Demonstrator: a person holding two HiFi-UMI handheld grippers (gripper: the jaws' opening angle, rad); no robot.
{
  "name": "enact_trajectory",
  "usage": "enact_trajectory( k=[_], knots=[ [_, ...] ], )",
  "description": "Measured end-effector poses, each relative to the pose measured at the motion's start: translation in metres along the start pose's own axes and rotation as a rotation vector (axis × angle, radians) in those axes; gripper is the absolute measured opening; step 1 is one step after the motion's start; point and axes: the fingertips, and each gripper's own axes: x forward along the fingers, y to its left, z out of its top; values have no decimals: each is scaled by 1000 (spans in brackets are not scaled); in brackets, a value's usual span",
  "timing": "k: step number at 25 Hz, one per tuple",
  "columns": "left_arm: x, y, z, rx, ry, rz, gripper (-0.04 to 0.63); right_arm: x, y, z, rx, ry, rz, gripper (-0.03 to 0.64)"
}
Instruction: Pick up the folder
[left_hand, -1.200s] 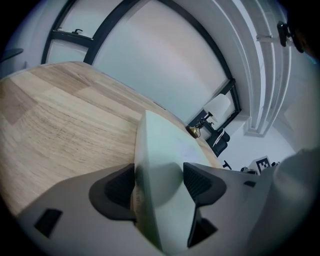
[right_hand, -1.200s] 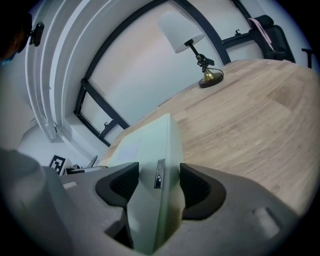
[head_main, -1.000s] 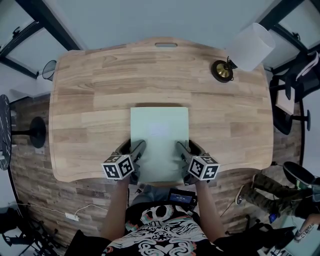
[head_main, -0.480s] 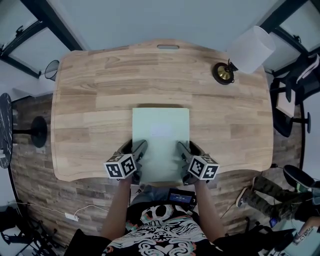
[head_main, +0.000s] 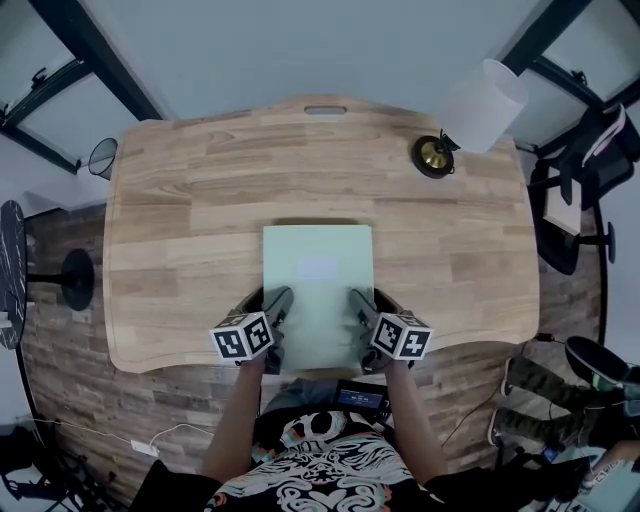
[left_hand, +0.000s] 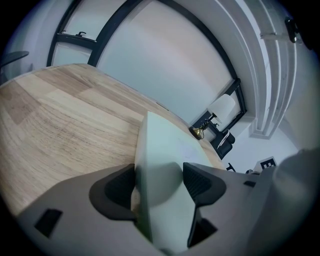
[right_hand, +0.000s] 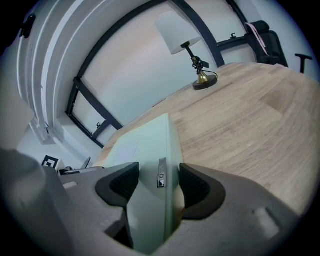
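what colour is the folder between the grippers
The folder is a plain pale mint green, with no pattern. It shows best in the head view.

A light wooden desk (head_main: 180, 200) with a narrow slot (head_main: 326, 110) at its far edge carries a lamp (head_main: 483, 92) with white shade and brass base near its far right corner, and a black office chair (head_main: 578, 165) stands beside it on plank flooring (head_main: 60, 340).

near corners of the pale green flat folder (head_main: 318, 270) covered
the left gripper (head_main: 272, 305) and right gripper (head_main: 362, 303) hide them in the head view; the marks on the folder's small dark edge tab (right_hand: 161, 172) are too small to read.
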Motion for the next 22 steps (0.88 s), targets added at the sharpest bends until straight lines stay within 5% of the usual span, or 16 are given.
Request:
enact_trajectory(
  k=[22],
  knots=[
    [-33,-41,40,55,-120,-70,285,-41,37,47,-77,-133,23,239]
  ],
)
